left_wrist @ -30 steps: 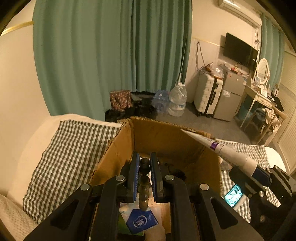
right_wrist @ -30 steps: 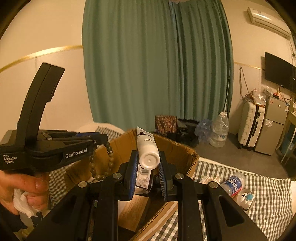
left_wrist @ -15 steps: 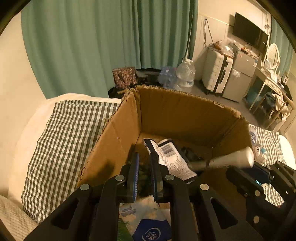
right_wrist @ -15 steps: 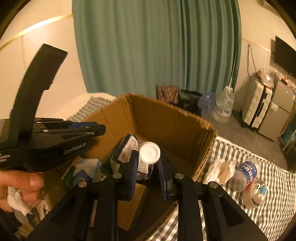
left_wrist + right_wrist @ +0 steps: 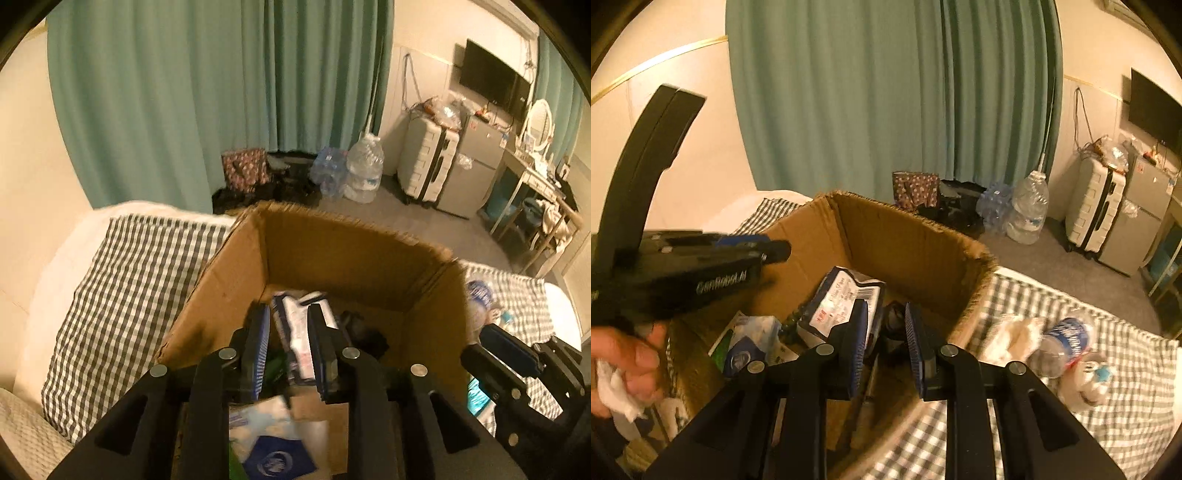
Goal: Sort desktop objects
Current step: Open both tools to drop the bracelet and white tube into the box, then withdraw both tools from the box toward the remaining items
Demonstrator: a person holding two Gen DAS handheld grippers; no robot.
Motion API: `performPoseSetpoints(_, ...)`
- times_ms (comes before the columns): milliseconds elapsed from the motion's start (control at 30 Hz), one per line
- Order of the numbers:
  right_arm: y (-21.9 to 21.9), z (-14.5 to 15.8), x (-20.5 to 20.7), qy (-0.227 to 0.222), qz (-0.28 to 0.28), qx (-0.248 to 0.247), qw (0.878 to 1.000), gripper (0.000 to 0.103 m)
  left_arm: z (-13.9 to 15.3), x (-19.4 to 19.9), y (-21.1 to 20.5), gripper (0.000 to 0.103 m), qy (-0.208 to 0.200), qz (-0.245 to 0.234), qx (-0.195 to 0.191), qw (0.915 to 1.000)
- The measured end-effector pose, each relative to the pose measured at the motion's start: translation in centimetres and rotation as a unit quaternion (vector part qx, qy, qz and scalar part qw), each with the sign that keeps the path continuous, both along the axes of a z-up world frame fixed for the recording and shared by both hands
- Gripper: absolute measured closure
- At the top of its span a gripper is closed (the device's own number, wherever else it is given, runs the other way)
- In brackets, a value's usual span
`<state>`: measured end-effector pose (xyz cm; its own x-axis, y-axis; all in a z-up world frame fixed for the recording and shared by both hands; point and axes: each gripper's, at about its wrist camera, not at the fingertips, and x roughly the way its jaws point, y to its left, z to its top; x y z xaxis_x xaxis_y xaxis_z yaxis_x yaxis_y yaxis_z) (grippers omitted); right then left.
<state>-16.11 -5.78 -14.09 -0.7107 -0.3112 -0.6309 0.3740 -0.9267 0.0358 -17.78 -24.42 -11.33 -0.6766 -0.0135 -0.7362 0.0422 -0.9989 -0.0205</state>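
Observation:
An open cardboard box stands on the checked cloth. In it lie a blue-and-white packet, a blue tissue pack and a dark bead bracelet against the packet. My left gripper hangs over the box, jaws opening, with nothing between them; its tip also shows from the right wrist. My right gripper hovers over the box's near right side with a narrow bare gap. A pale long thing lies blurred below it.
A hand holding the left gripper also clutches a crumpled tissue. On the checked cloth right of the box lie a plastic bottle, crumpled tissue and a small white item. Beyond are the curtain, water jugs and a suitcase.
Both grippers dipped toward the box. The bead bracelet left the left jaws, which widened, and lies in the box. The white-capped tube is no longer between the right fingers.

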Motion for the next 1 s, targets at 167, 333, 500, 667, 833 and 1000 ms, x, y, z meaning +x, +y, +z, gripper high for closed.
performPoseSetpoints(167, 2.6, 2.9, 2.2, 0.029, -0.012, 0.002, 0.999, 0.082, 2.4, 1.9, 2.8, 0.069, 0.033, -0.029, -0.013, 0.9990)
performPoseSetpoints(333, 5.5, 6.1, 4.4, 0.074, -0.043, 0.002, 0.996, 0.070, 4.8, 3.6, 5.7, 0.042, 0.066, -0.056, -0.028, 0.9959)
performPoseSetpoints(500, 9.2, 8.9, 6.3, 0.104, -0.076, -0.005, 0.992, 0.060, 6.9, 5.2, 8.0, 0.031, 0.094, -0.083, -0.022, 0.9919)
performPoseSetpoints(667, 12.3, 10.8, 7.6, 0.121, -0.108, -0.015, 0.987, 0.041, 8.5, 6.3, 10.1, 0.008, 0.116, -0.102, -0.016, 0.9879)
performPoseSetpoints(833, 14.9, 12.0, 8.7, 0.129, -0.133, -0.015, 0.983, 0.022, 9.5, 7.2, 12.1, 0.000, 0.134, -0.119, -0.016, 0.9837)
performPoseSetpoints(1000, 17.2, 13.2, 9.6, 0.136, -0.158, -0.020, 0.978, 0.012, 10.0, 7.6, 13.4, 0.000, 0.143, -0.121, -0.023, 0.9820)
